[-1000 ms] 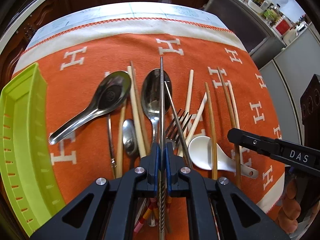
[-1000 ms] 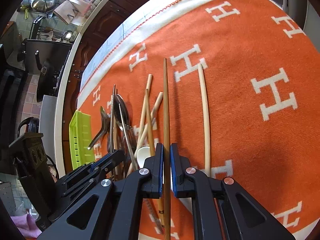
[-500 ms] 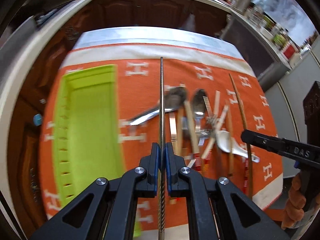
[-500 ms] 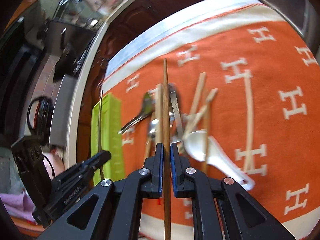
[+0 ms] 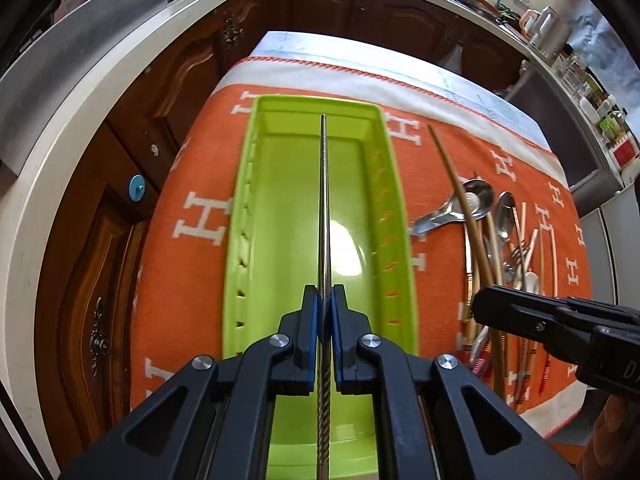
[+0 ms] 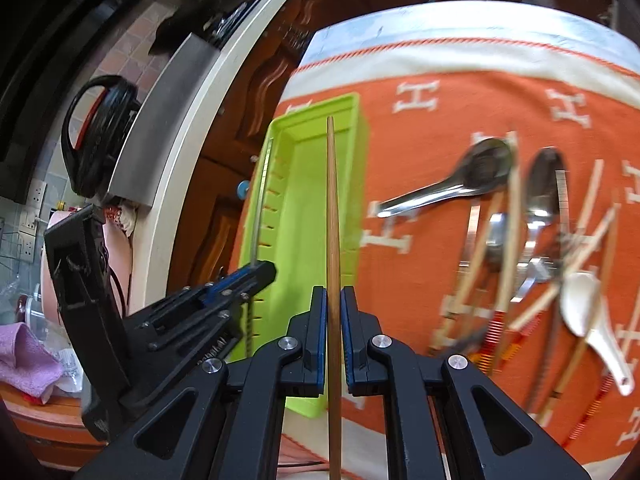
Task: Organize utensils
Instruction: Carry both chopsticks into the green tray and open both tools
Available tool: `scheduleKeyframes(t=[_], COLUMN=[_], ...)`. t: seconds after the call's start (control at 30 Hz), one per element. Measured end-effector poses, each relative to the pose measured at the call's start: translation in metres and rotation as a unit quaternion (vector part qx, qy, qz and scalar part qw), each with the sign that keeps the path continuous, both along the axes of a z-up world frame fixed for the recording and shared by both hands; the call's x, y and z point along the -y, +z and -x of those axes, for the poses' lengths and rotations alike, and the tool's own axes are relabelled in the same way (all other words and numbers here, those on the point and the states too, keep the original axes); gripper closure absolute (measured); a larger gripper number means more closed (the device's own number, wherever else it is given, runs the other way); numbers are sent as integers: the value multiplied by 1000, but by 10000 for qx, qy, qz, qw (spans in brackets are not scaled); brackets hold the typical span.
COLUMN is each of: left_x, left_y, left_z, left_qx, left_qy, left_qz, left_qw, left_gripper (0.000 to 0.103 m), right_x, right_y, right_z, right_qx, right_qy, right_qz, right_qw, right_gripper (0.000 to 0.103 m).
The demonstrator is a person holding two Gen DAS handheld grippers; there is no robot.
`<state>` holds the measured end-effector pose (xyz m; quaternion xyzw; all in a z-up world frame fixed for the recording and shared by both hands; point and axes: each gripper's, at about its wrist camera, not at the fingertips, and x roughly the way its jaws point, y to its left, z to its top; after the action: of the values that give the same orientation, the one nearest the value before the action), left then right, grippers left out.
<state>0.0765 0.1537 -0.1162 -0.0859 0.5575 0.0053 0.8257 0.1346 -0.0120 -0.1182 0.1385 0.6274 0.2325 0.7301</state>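
My left gripper [image 5: 324,300] is shut on a thin metal chopstick [image 5: 325,200], which runs lengthwise above the middle of the lime-green tray [image 5: 240,220]. The tray's floor shows nothing in it. My right gripper [image 6: 333,300] is shut on a brown wooden chopstick [image 6: 332,200], held over the tray's [image 6: 304,208] right half. In the right wrist view the left gripper [image 6: 264,270] sits to the left with its metal chopstick [image 6: 262,200]. In the left wrist view the right gripper [image 5: 478,306] hovers right of the tray, its wooden chopstick [image 5: 456,188] slanting above the pile.
A pile of utensils lies right of the tray on the orange H-patterned cloth [image 5: 200,264]: a steel ladle spoon [image 6: 452,188], a white ceramic spoon [image 6: 588,312], a fork and several chopsticks. Dark wooden cabinets [image 5: 132,240] stand beyond the table's left edge.
Both grippers have swung left from above the utensil pile to the green tray, each still carrying its chopstick. The tray now fills the middle of the left wrist view.
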Motion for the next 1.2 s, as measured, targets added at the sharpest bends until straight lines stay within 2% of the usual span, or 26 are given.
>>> scheduleKeyframes(t=[0.3,0.5,0.63,0.73,0.87,1.2], left_x=[-11,-16,-21,-23,-20,0], left_y=[-11,-10,-10,-10,-9,1], left_z=[0,1,2,3,3,8], left_qx=[-39,1,1,-14,-17,29], left_qy=[52,125,171,192,193,-11], left_qz=[-69,-140,-142,-135,-131,-143], left_qw=[10000,9998,9998,9997,9997,9999], left_gripper=[98,88,88,87,80,75], right_x=[-34,-40,-42,-39,-36,-18], right_y=[-27,-40,-48,-48,-43,-24], right_z=[-28,-46,-55,-56,-50,-25], right_qx=[-256,-267,-244,-223,-160,191], right_qy=[-70,-282,-369,-403,-362,-204], right_qz=[80,189,274,276,309,628], right_qw=[9996,9991,9986,9986,9987,9976], right_gripper=[96,95,85,83,82,82])
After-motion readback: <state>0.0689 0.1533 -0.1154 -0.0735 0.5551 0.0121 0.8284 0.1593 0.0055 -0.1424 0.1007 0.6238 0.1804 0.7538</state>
